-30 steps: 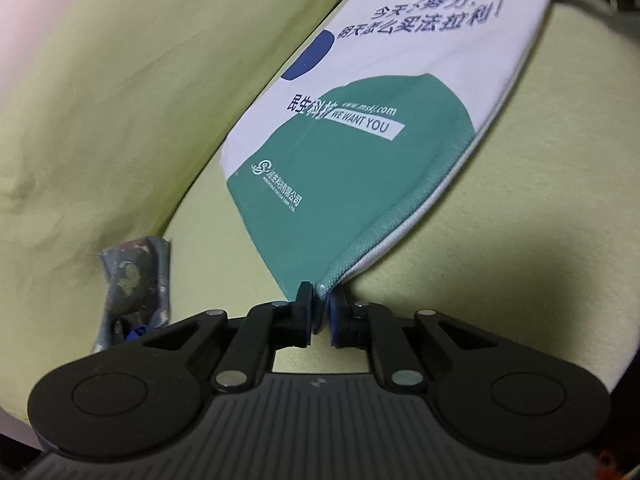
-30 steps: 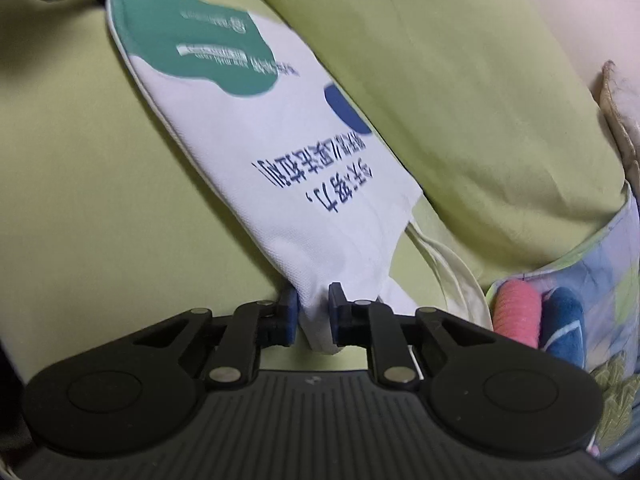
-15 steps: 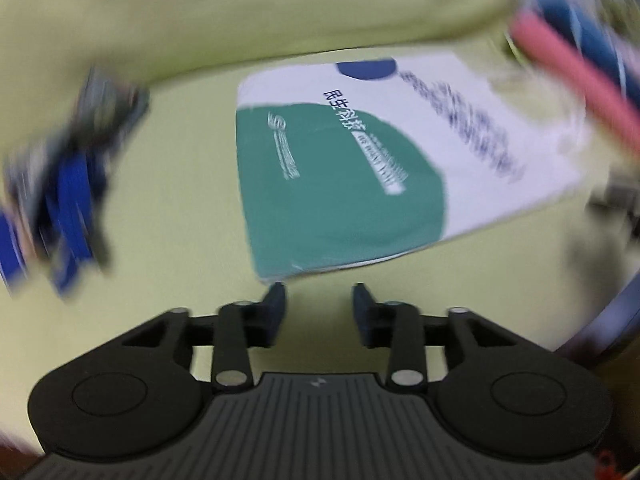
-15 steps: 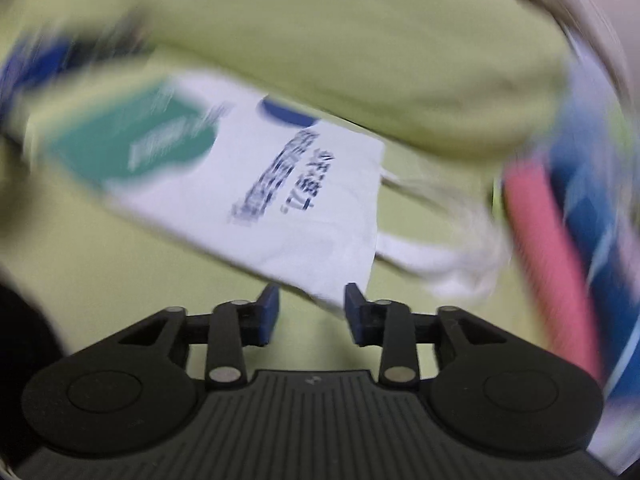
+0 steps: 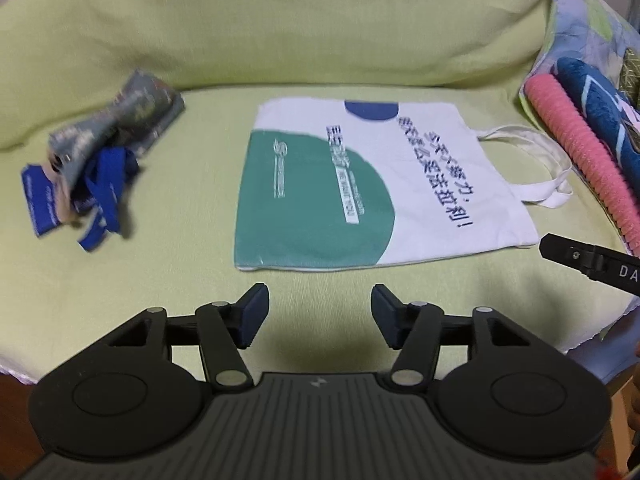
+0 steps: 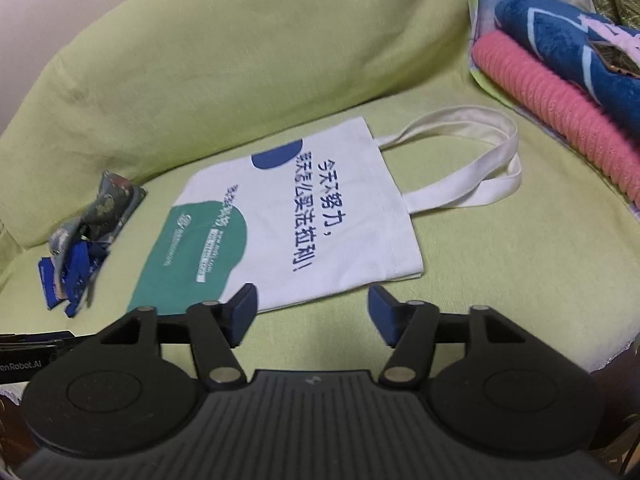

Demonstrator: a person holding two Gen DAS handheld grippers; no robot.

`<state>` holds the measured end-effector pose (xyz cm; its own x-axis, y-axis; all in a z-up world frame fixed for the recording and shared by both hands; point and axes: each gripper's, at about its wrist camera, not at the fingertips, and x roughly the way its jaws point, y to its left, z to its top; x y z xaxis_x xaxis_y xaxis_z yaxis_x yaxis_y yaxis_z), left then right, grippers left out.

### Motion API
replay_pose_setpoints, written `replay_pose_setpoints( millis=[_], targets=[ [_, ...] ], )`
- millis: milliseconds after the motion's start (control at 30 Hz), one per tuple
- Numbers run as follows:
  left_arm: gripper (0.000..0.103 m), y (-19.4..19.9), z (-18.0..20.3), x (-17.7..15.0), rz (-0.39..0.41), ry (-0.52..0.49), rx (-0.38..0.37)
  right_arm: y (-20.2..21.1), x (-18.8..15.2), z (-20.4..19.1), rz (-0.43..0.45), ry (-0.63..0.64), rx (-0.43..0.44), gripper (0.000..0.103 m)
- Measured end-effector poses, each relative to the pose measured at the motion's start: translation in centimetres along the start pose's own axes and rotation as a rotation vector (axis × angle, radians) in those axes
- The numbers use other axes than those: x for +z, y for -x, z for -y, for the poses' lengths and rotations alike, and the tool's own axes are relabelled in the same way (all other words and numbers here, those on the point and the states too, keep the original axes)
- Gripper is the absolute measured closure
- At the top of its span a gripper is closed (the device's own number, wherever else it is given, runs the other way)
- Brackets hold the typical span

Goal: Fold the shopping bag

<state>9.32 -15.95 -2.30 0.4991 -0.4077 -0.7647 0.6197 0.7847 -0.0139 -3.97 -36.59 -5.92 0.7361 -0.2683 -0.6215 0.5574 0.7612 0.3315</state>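
A white cloth shopping bag point(image 5: 400, 184) with a green patch, a blue half-disc and dark printed letters lies flat on the yellow-green sofa seat point(image 5: 160, 280). Its white handles point(image 5: 536, 168) trail off to the right. My left gripper point(image 5: 318, 312) hovers above the seat just in front of the bag's near edge, jaws opening with nothing between them. In the right wrist view the same bag point(image 6: 320, 216) lies ahead with its handles point(image 6: 480, 160) at the right. My right gripper point(image 6: 312, 312) hangs before the bag's near edge, jaws opening, empty.
A bundle of grey patterned cloth with blue straps point(image 5: 100, 168) lies on the seat to the left. Rolled pink and blue textiles point(image 5: 584, 152) are stacked at the right. The green backrest cushion point(image 5: 280, 20) rises behind. The tip of the other gripper point(image 5: 592, 258) pokes in at right.
Both grippers let go of the bag's corners and opened. Both rose and rolled level, so the bag now lies flat on the seat ahead of them.
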Motion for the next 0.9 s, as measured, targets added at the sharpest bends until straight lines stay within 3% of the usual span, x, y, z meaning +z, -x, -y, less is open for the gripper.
replay_pose_setpoints(
  millis=[100, 367, 900],
  targets=[
    [0.031, 1.8, 0.5, -0.3, 0.052, -0.013, 0.032, 1.7, -0.3, -0.6, 0.019, 0.019, -0.001, 0.038],
    [0.027, 4.9, 1.3, -0.9, 0.117, -0.031, 0.048, 5.2, -1.0, -1.4, 0.077, 0.052, -0.021, 0.024],
    [0.027, 4.9, 3.1, -1.5, 0.086, -0.073, 0.088, 4.4, -1.1, -0.2, 0.049, 0.019, -0.026, 0.021]
  ],
)
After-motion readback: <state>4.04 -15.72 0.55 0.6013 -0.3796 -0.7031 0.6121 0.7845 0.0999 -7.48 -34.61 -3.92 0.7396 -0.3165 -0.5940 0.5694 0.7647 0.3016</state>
